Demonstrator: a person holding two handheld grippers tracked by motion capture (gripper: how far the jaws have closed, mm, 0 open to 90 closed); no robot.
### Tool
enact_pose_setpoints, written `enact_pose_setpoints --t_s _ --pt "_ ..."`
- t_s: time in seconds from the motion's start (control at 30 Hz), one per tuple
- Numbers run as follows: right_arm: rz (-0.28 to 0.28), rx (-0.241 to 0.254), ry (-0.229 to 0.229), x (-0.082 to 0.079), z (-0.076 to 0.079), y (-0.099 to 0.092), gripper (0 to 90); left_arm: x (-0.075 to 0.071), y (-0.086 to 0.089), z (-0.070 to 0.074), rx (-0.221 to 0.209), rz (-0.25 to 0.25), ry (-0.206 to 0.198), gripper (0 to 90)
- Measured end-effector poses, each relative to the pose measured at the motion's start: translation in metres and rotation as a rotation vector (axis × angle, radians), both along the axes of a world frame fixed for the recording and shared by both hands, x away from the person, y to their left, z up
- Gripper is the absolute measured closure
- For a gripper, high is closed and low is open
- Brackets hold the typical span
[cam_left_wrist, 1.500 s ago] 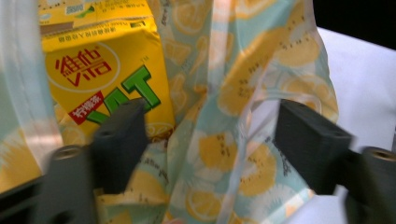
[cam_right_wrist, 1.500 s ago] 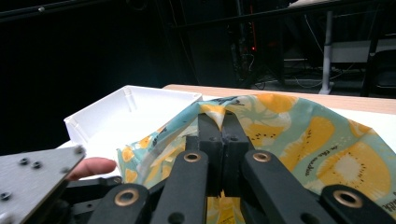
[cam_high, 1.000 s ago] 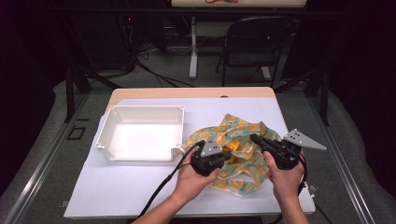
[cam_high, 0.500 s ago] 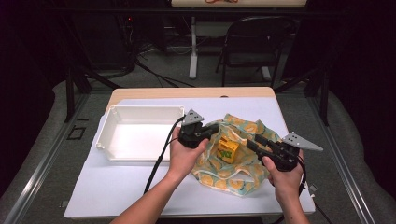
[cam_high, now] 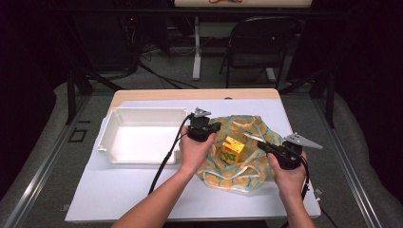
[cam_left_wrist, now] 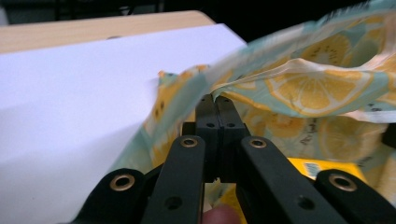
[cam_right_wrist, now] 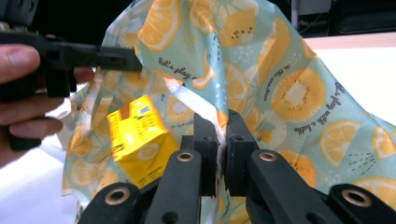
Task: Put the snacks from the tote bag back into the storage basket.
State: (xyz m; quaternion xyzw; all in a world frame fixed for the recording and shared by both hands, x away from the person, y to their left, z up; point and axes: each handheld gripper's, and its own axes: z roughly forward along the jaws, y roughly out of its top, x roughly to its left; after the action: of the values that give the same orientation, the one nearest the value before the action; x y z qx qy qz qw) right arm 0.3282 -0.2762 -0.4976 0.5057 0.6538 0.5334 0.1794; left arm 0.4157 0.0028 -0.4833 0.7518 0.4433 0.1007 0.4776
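A lemon-print cloth bag [cam_high: 252, 168] lies on the white table cover, its mouth pulled wide. A yellow carton [cam_high: 233, 150] stands inside the mouth. My left gripper [cam_high: 219, 126] is at the bag's left rim, shut on the cloth edge [cam_left_wrist: 261, 74], with the carton [cam_left_wrist: 322, 168] just beyond the jaws. My right gripper [cam_high: 248, 136] reaches in from the right and is shut on the opposite edge. Its jaws have just been closing, and a fold of the bag [cam_right_wrist: 289, 88] is pinched between them at my right gripper [cam_right_wrist: 221, 119]. The carton [cam_right_wrist: 137, 140] sits to its left, and the left gripper [cam_right_wrist: 135, 59] shows beyond.
A shallow white tray [cam_high: 142, 112] stands left of the bag, close to the left hand. The left gripper's black cable [cam_high: 164, 161] trails over the tray's near right corner. A folding chair [cam_high: 263, 45] and a stand are behind the table.
The left gripper has drawn the bag's edge away to the far left, opening the mouth and uncovering the carton. The right gripper has sunk toward the table, gripping the other edge.
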Motion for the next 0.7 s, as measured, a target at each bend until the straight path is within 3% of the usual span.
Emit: enact_pose_setpoints --t_s 0.2,0.23,0.37,0.43,0.47,0.5,0.6,0.7 --pt "-0.037 0.022 0.06 0.021 -0.012 -0.005 86.1 0.008 -0.014 -0.019 0.075 0.106 0.051 88.3" --pt "-0.056 0.022 0.093 0.03 -0.019 -0.006 86.3 0.01 -0.016 -0.021 0.073 0.126 0.068 87.0" --pt "-0.07 -0.018 0.165 0.042 -0.033 -0.009 86.4 0.016 -0.022 -0.034 0.122 0.16 0.113 83.0" --pt "-0.081 -0.046 0.235 0.048 -0.046 -0.011 85.8 0.016 -0.024 -0.043 0.153 0.166 0.115 81.5" --pt "-0.081 -0.046 0.235 0.048 -0.046 -0.011 85.8 0.016 -0.026 -0.047 0.172 0.161 0.112 81.5" --pt "-0.072 -0.045 0.263 0.048 -0.05 -0.014 82.6 0.015 -0.027 -0.05 0.194 0.151 0.109 80.1" --pt "-0.063 -0.021 0.223 0.043 -0.044 -0.017 68.0 0.014 -0.029 -0.059 0.207 0.16 0.117 74.1" --pt "-0.078 -0.031 0.127 0.03 -0.03 -0.018 52.5 0.009 -0.024 -0.054 0.184 0.178 0.096 61.8"
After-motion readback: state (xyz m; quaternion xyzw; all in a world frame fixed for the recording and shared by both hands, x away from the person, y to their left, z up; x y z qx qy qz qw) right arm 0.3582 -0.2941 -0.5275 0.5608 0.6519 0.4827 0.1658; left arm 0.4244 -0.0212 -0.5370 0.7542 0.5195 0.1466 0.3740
